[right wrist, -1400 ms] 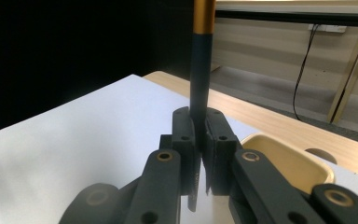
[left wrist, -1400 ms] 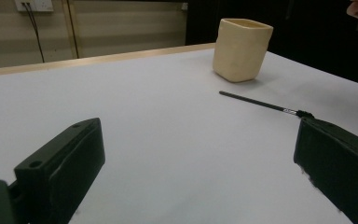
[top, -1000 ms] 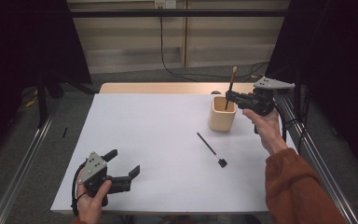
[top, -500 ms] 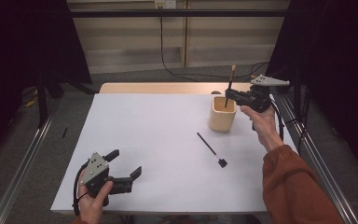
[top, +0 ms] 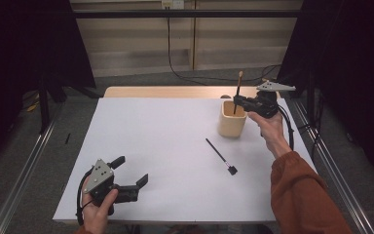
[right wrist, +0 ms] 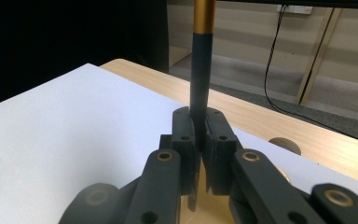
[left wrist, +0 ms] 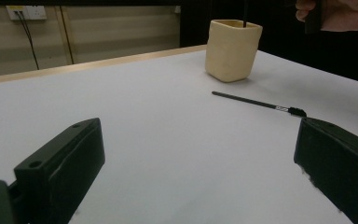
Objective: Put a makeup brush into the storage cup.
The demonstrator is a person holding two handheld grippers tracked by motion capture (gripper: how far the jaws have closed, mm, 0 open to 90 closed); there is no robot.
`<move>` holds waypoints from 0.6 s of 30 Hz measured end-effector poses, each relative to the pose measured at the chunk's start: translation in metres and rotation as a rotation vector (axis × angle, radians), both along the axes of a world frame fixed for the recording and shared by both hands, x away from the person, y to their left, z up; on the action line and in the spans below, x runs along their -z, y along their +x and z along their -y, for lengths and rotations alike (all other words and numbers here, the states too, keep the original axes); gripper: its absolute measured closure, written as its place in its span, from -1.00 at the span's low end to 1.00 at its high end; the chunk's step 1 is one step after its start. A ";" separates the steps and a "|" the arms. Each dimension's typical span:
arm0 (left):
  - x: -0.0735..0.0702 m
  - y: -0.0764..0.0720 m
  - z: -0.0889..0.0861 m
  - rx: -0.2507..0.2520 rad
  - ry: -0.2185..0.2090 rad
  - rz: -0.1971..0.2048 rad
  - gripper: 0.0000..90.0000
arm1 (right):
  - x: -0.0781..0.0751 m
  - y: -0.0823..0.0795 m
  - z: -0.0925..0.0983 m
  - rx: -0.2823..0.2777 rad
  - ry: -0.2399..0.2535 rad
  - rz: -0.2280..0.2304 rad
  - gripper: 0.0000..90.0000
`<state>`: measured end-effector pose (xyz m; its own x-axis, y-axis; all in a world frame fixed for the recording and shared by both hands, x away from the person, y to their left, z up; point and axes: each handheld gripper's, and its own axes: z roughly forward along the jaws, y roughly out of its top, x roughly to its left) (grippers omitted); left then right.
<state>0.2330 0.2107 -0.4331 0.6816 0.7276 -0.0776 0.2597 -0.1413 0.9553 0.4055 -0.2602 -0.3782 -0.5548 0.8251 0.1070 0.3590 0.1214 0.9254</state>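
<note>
We have the right gripper (top: 237, 101) over the cream cup (top: 232, 119), which stands near the right edge of the tabletop (top: 165, 146), toward the far right corner. Its jaws are pinched tight on a dark brush (top: 237, 92) with an orange-gold upper end, held upright; the lower end dips into the cup mouth.

Left gripper (top: 129, 178) sits near the front left corner, jaws spread wide, nothing between them.

A second black brush (top: 220, 156) lies flat on the tabletop, in front of the cup and apart from it.

Risks as we judge them:
- The grip is low on the shaft, so the brush could pivot and tip out on release if its end is not yet on the cup floor.
- A sideways nudge of the shaft against the rim could slide or topple the cup; nothing steadies it.
- The cup stands close to the right edge, so a shove could send it off.
- The trailing cable could snag the cup on withdrawal.
</note>
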 end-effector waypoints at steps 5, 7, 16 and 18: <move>0.000 0.000 -0.001 -0.001 0.006 0.003 -0.96 | 0.002 0.000 0.001 0.000 -0.004 -0.004 0.86; 0.000 0.000 -0.001 0.004 0.002 0.003 -0.96 | 0.005 0.000 0.000 -0.001 -0.005 -0.007 0.86; -0.001 -0.001 -0.001 0.006 -0.008 0.007 -0.96 | 0.019 -0.002 0.003 0.014 -0.002 -0.025 0.86; -0.001 0.000 -0.001 0.009 -0.002 0.007 -0.96 | 0.021 -0.003 0.004 0.017 0.003 -0.028 0.86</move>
